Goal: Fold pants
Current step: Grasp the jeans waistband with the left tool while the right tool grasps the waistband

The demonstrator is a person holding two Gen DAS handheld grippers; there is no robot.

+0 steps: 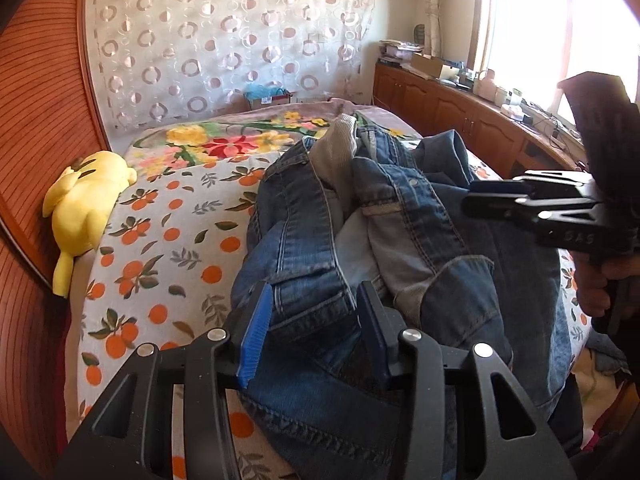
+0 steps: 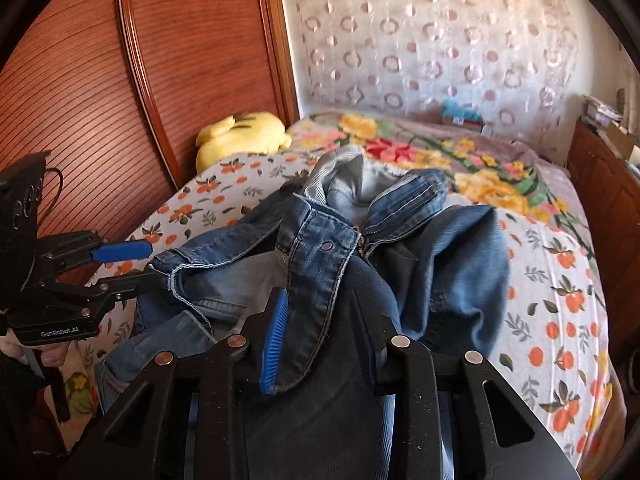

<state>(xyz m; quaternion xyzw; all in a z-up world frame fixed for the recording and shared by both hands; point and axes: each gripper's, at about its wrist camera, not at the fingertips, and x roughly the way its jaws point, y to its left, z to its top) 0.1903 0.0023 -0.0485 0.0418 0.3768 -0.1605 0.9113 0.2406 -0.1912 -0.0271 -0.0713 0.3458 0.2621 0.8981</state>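
Jeans (image 1: 404,216) bunched near front edge of bed (image 1: 160,240). Left gripper (image 1: 316,332) partly spread, waistband between pads, grip unclear. Right gripper (image 2: 320,340) likewise around waistband, grip unclear.

Wooden wardrobe (image 2: 100,80), circle-patterned curtain (image 1: 224,40), bright window (image 1: 528,20), possibly overexposed; low cabinets (image 1: 440,108).

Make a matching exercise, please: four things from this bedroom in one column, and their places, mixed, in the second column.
Things:
1 yellow plush toy
2 jeans
3 cardboard box
4 wooden cabinet

Places:
A crumpled on the middle of the bed
B under the window
C against the wooden panel
D by the curtain, past the bed

Pairs: 1-C, 2-A, 3-D, 4-B.
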